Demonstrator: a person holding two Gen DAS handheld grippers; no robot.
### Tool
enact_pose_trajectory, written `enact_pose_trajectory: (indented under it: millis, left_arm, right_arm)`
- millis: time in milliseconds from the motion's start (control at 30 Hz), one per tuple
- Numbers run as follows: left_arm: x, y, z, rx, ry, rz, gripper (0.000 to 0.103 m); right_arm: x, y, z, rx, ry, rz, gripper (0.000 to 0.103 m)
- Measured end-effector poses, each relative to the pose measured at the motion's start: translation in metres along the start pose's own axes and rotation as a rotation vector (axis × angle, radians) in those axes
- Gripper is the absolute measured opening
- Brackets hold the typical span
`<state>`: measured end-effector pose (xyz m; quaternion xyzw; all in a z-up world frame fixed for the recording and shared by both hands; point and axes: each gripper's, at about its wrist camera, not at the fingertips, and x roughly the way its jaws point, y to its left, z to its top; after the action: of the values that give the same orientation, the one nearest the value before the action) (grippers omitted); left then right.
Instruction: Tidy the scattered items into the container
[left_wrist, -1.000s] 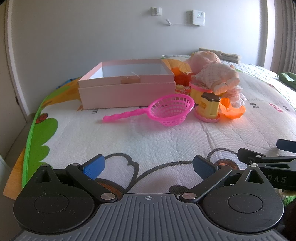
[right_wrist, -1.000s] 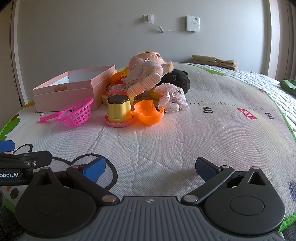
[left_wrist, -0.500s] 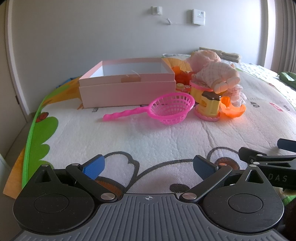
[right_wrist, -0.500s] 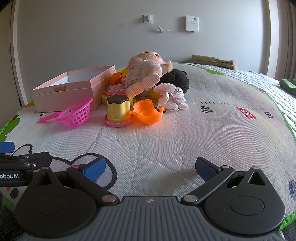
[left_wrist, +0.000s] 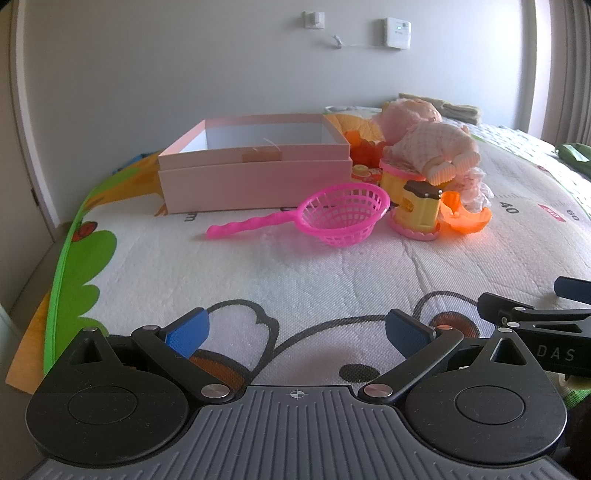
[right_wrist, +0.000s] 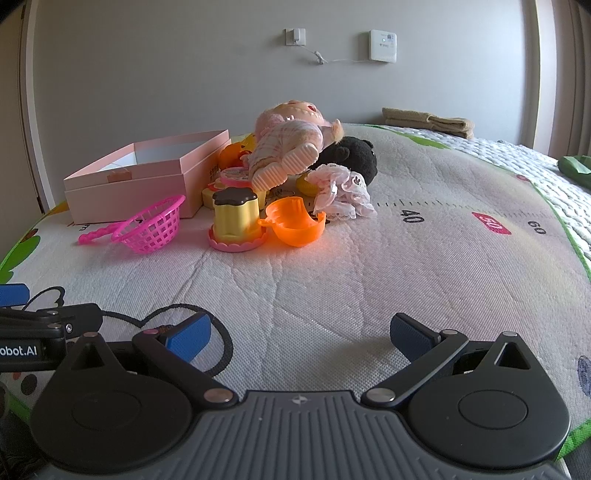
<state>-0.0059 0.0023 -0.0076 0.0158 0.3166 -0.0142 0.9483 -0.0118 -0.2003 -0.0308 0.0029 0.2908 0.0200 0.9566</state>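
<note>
Both wide apart and empty: left tongs (left_wrist: 297, 328) and right tongs (right_wrist: 301, 332), low over the play mat (right_wrist: 369, 280). Well ahead of left tongs, pink box (left_wrist: 255, 162); pink strainer (left_wrist: 343, 214) before it. Ahead-left of right tongs, doll (right_wrist: 288, 144) atop the toy pile.

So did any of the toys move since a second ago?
No toy moved. The left gripper eased slightly toward the toys, jaws open and empty; the right gripper barely shifted, also open. The pink strainer, doll and orange cup lie outside the pink box as before.
</note>
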Motion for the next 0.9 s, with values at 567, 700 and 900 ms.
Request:
enact_pose_trajectory:
  millis: [567,700,900]
  left_arm:
    - [-0.001,0.003,-0.002,-0.009,-0.005,-0.013,0.103]
    - [-0.003,0.003,0.001,-0.017,-0.013,-0.029,0.103]
    - [-0.011,-0.006,0.012,0.028,-0.065,-0.137,0.103]
  right_arm:
    - [0.0,0.0,0.0,0.0,0.001,0.0,0.103]
    - [-0.002,-0.003,0.001,-0.001,-0.001,0.0,0.103]
    - [0.004,-0.02,0.024,-0.023,-0.008,0.026,0.103]
